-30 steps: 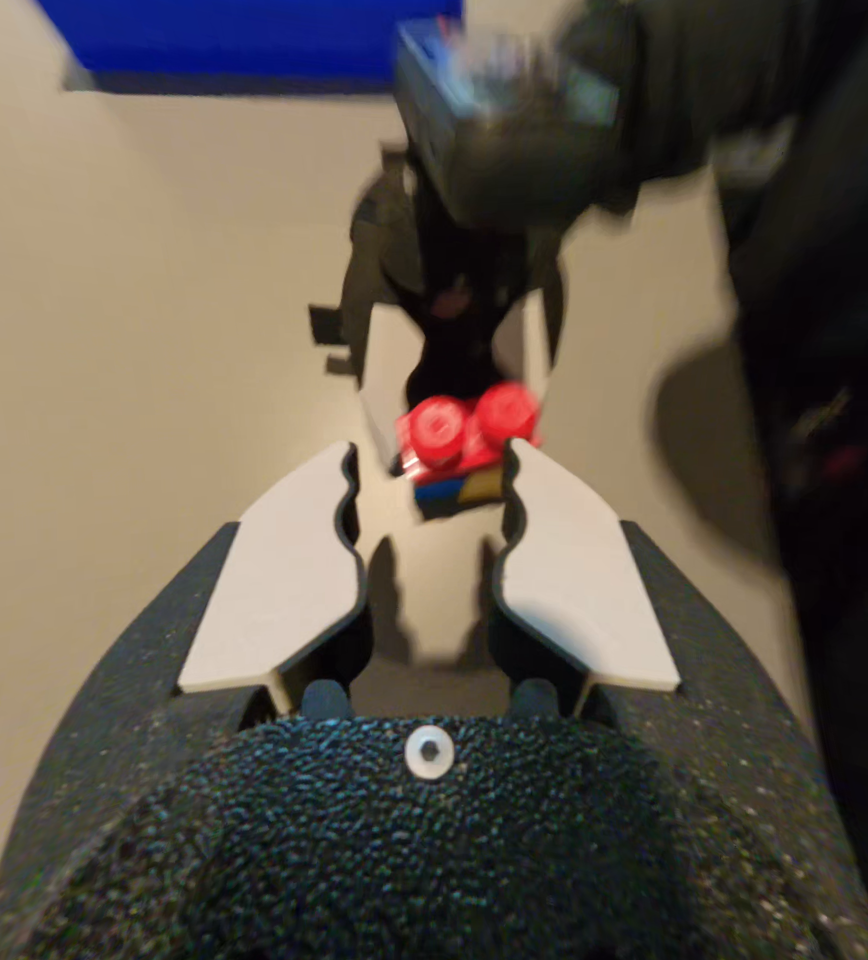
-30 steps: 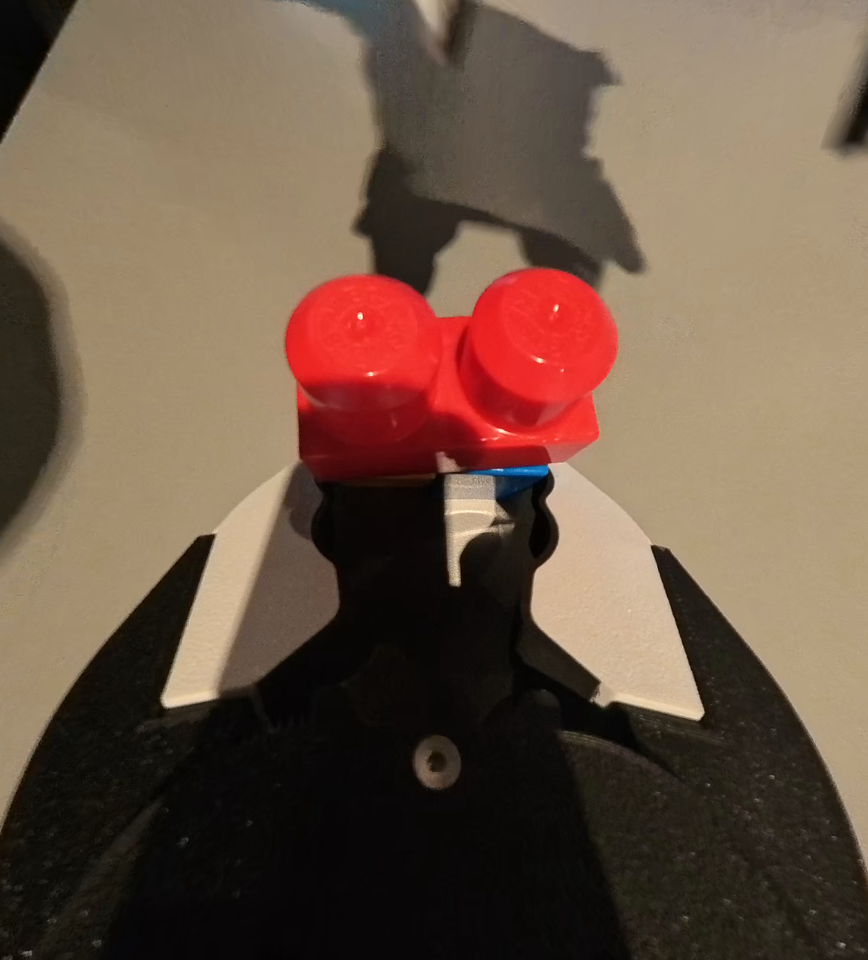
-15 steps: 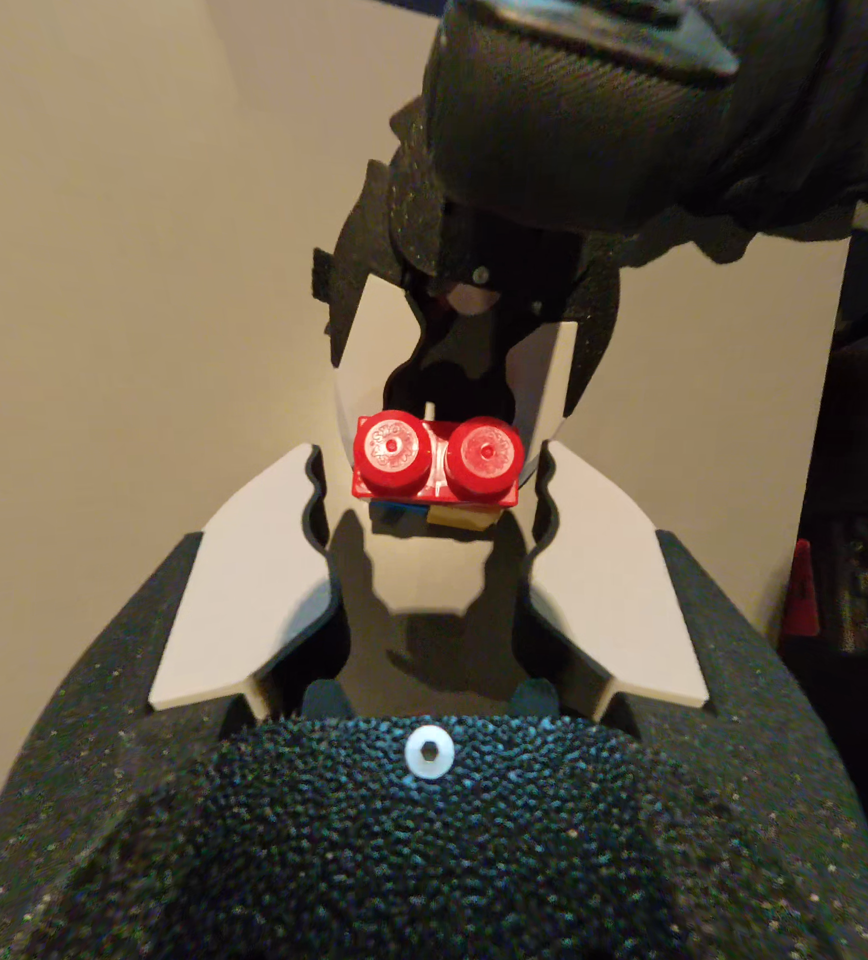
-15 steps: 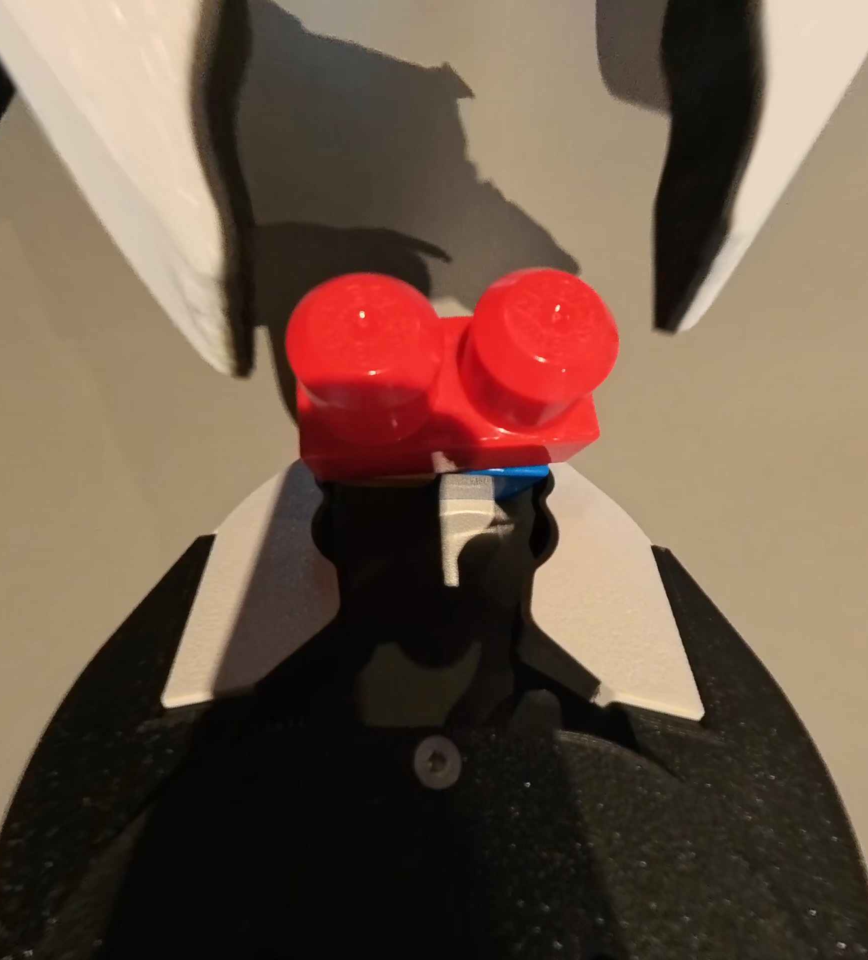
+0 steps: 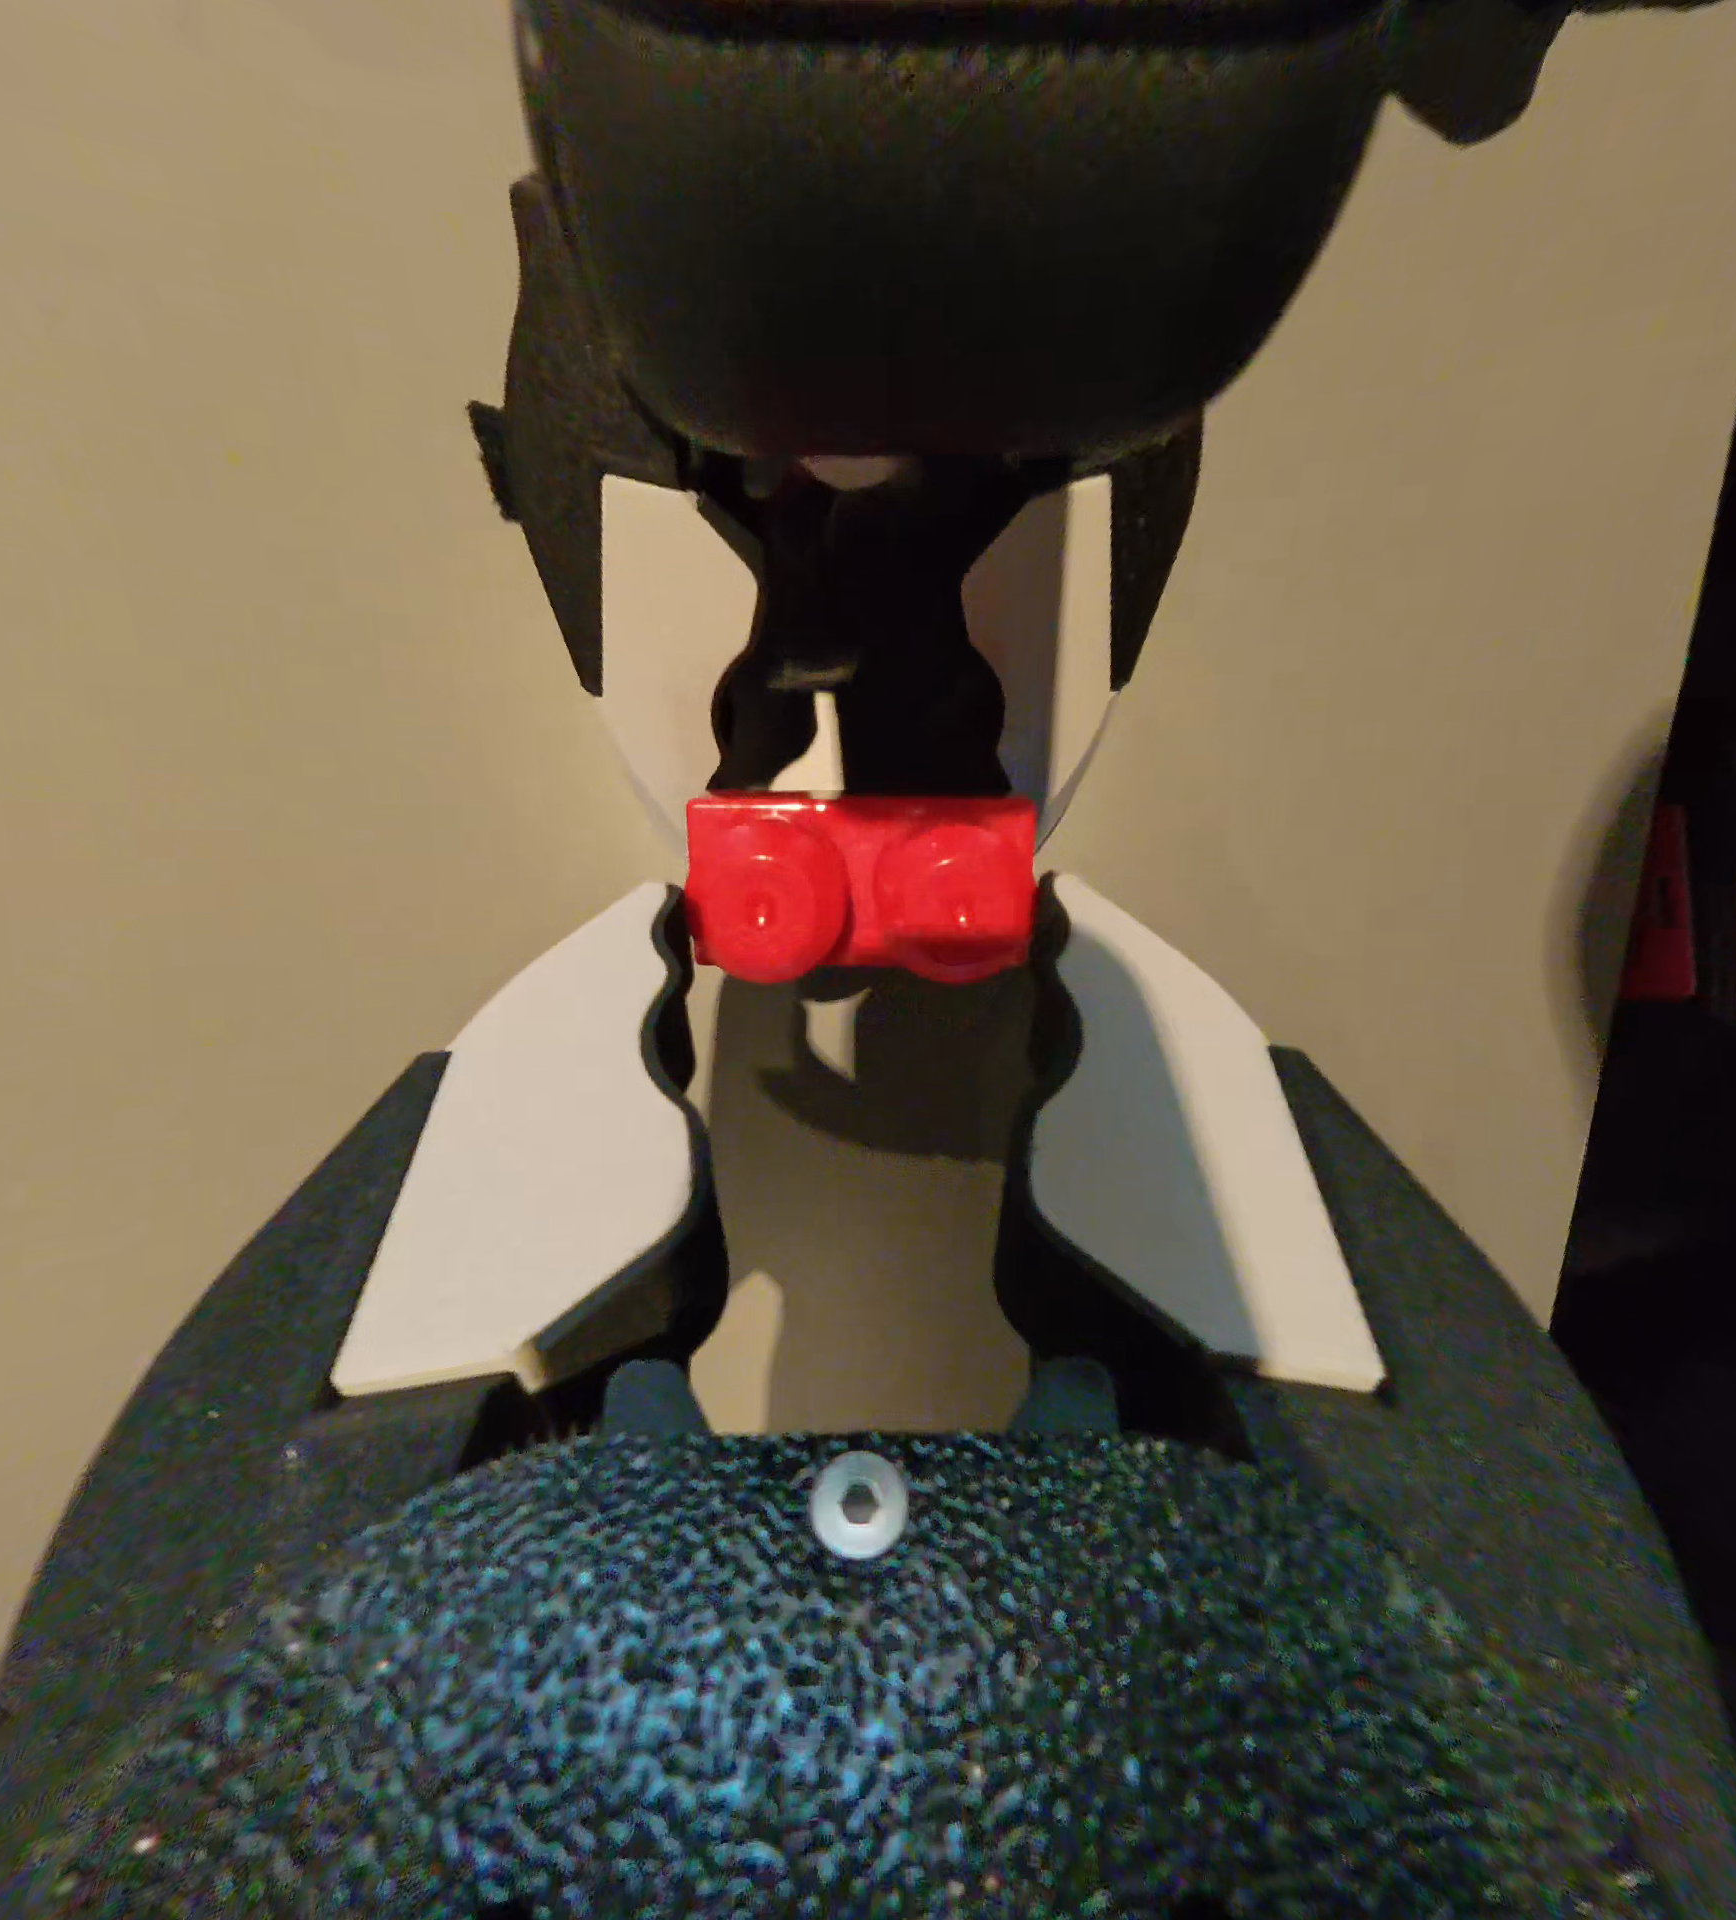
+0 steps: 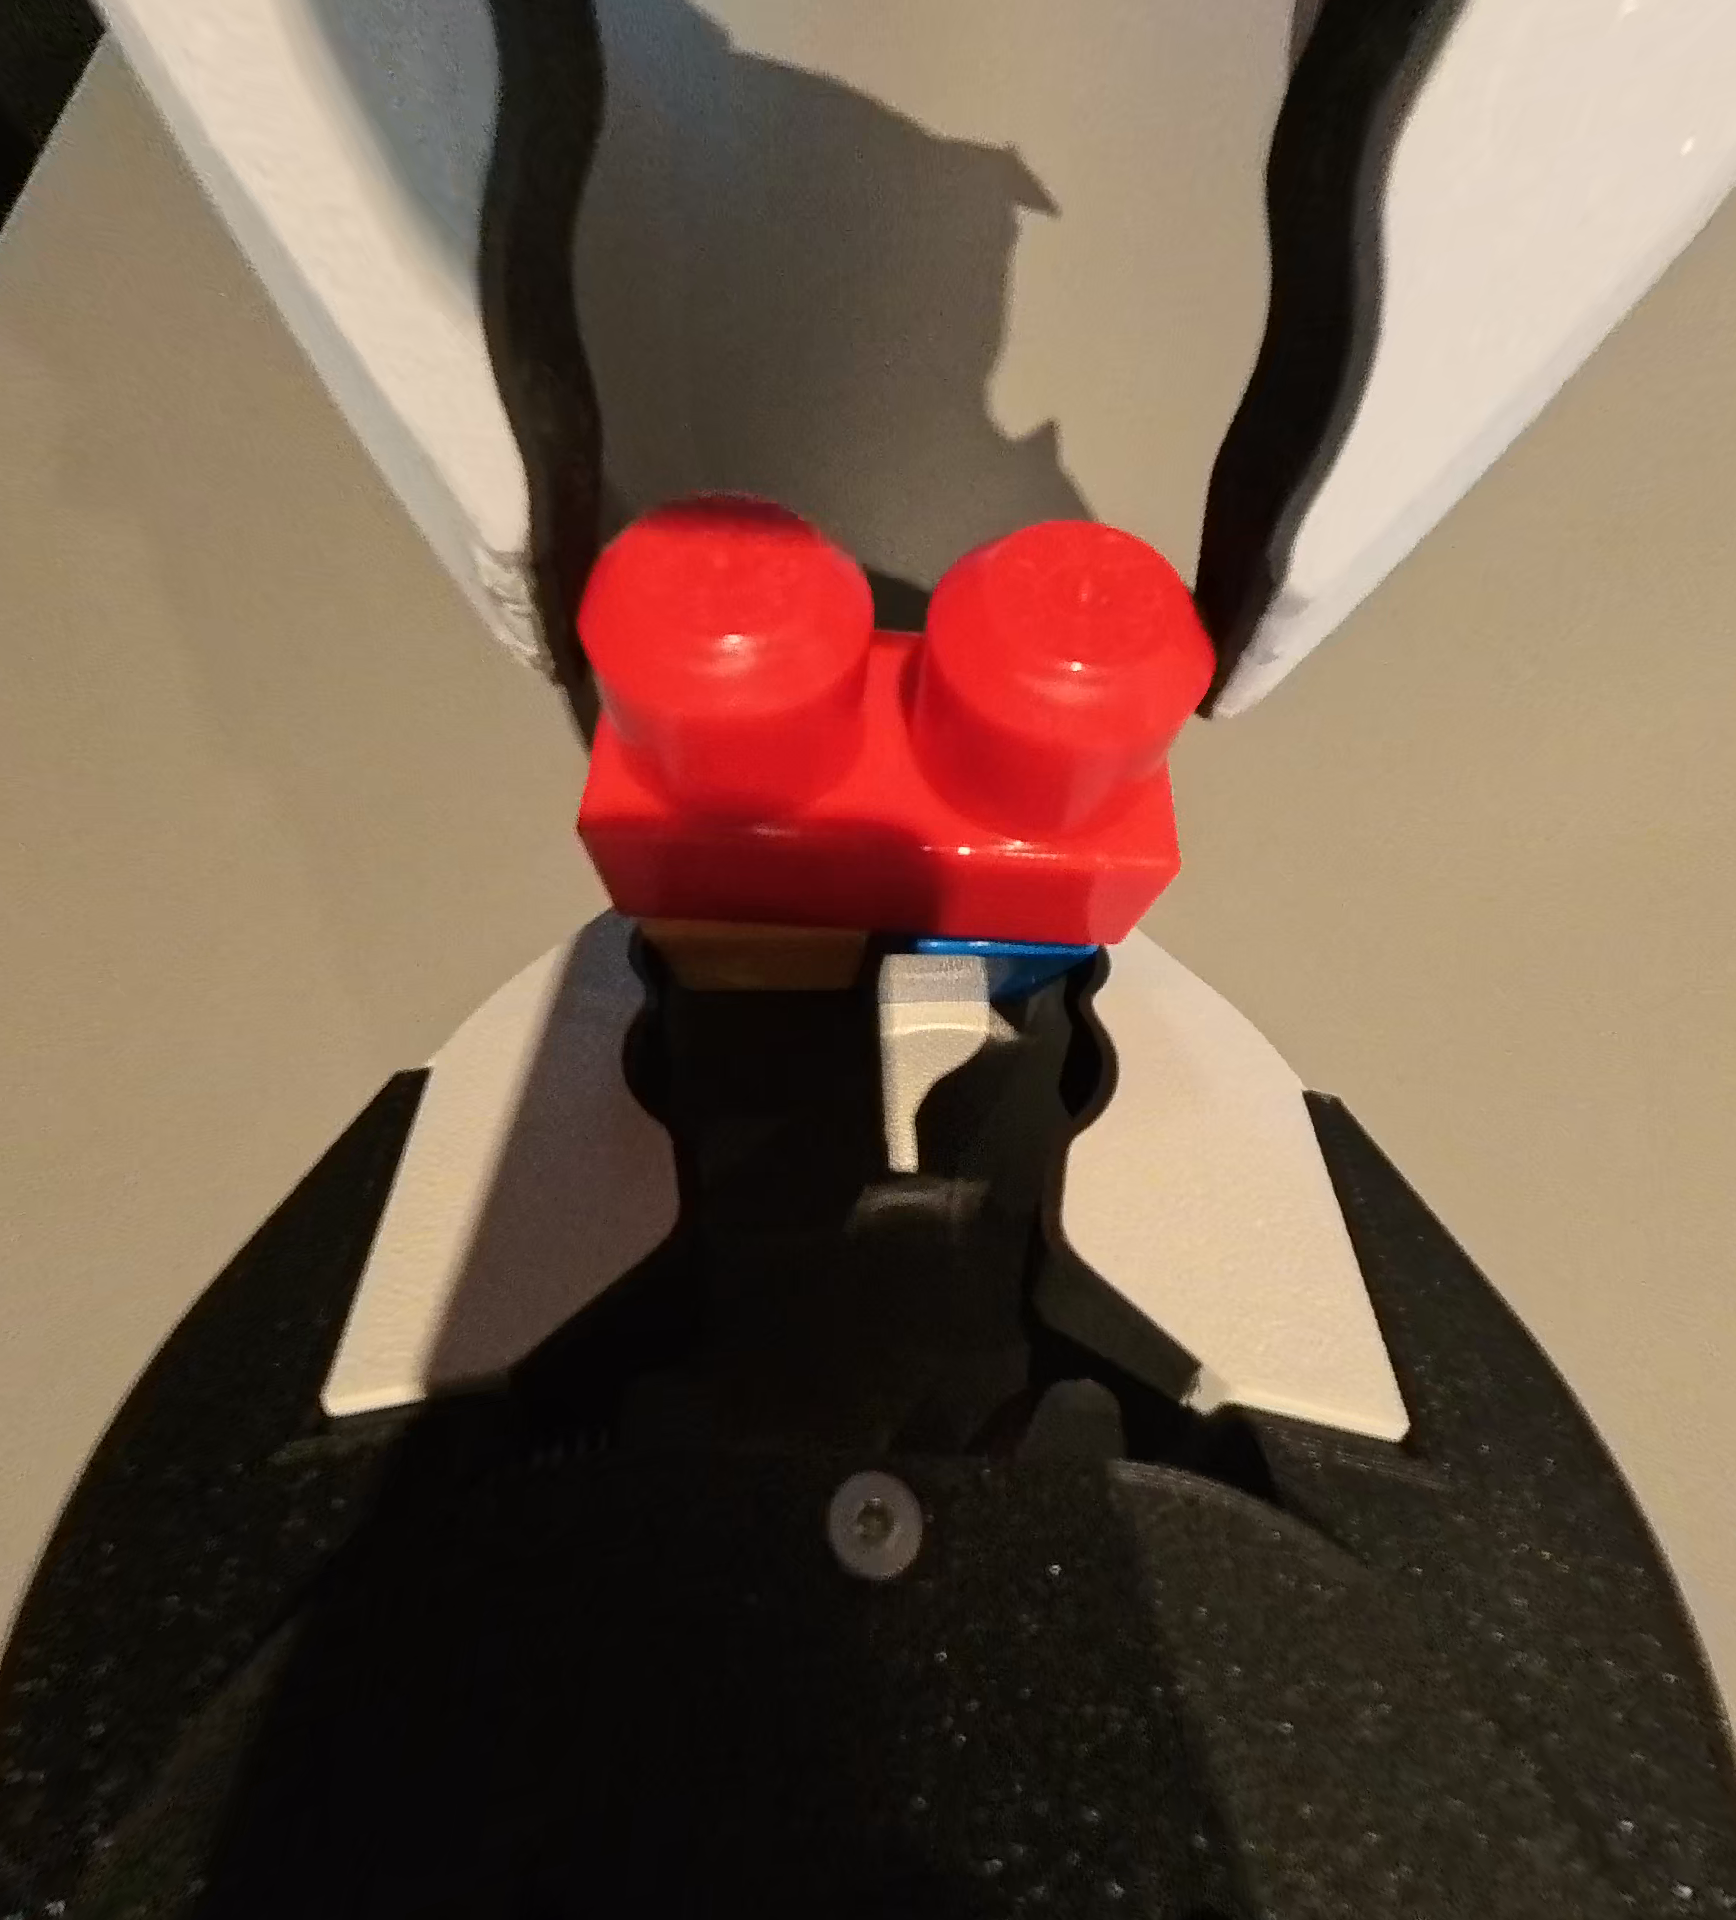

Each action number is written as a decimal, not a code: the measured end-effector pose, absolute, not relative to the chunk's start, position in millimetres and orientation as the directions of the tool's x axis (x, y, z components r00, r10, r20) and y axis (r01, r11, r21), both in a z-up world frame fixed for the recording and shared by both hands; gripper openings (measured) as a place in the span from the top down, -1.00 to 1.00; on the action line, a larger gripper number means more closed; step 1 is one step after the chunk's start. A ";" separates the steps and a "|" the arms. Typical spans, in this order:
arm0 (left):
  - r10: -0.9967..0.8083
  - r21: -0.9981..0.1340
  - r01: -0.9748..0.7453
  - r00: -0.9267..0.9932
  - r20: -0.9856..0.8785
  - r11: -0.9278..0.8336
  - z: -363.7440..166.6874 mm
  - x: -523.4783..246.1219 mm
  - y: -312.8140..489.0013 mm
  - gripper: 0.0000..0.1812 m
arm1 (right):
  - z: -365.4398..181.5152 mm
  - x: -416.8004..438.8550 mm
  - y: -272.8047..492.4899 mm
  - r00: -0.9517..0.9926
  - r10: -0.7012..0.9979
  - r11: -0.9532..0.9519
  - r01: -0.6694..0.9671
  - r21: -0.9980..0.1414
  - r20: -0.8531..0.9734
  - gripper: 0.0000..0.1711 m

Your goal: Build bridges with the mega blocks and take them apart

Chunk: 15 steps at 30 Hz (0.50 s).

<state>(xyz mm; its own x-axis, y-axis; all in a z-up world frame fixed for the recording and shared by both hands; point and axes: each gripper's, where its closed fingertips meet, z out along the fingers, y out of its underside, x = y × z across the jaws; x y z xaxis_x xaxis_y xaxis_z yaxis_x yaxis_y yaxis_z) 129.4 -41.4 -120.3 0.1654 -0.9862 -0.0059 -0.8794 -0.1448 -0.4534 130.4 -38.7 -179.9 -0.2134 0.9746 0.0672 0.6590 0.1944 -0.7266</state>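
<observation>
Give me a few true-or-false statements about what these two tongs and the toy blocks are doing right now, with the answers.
1. The red block has two round studs. True.
2. The right tongs hold nothing. False: they are shut on the small stack, gripping the blue block and the yellowish block under the red one.
3. The left tongs come at the red block from the opposite side, one finger at each end of it. True.
4. The left tongs have already pulled the red block off. False: it sits on the two lower blocks.
5. A green block tops the stack. False: the top block is red.
</observation>
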 end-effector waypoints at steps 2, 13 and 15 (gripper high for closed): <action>-0.987 -0.425 -0.894 0.162 -0.008 -0.143 -120.5 128.8 -41.5 0.31 | -179.9 130.4 -38.7 -0.213 0.975 0.194 0.659 -0.727 0.067 0.11; -0.982 -0.255 -0.952 0.187 -0.042 -0.170 -122.0 128.8 -41.9 0.31 | -180.0 130.7 -38.8 -0.214 0.975 0.194 0.660 -0.726 0.066 0.11; -0.979 -0.231 -0.957 0.195 -0.056 -0.177 -122.9 130.5 -41.6 0.31 | -179.9 130.8 -38.9 -0.214 0.975 0.194 0.660 -0.725 0.066 0.11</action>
